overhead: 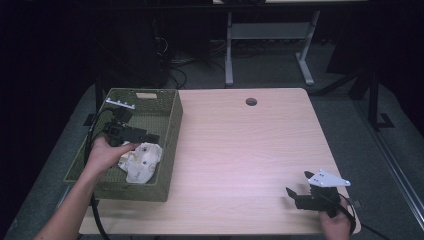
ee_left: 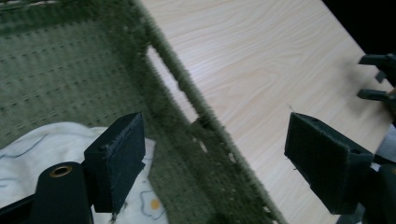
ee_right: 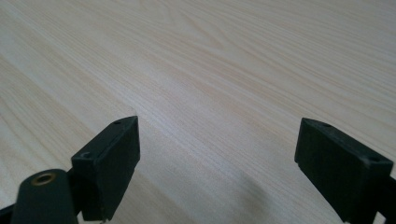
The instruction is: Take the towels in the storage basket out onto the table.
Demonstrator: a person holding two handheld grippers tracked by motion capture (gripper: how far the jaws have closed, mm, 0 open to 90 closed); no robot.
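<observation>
1. At the far left of the bench (overhead: 240, 150) sits a green woven basket (overhead: 172, 125), rectangular, with a handle slot cut into its far wall.
2. Inside the basket, toward its near right corner, lies a crumpled white cloth (overhead: 141, 162) with small printed motifs; in the left gripper view one motif looks like a little fried egg.
3. The left hand (overhead: 102, 155) reaches into the basket and holds the left claw (overhead: 145, 137) just above the cloth's upper edge, pointing to the right.
4. Seen along that claw, its jaws stand wide apart, released and gripping nothing; one jaw hangs over the cloth (ee_left: 42, 144), the other over the bare wood beyond the basket's rim (ee_left: 187, 88).
5. The middle of the bench is plain pale wood, with a round cable hole (overhead: 251, 101) near the far edge.
6. At the near right corner the right hand (overhead: 336, 225) holds the right claw (overhead: 297, 187), well apart from the basket, a grey three-cornered plate on top.
7. Its jaws are also spread open, released, with bare wood (ee_right: 210, 93) between them.
</observation>
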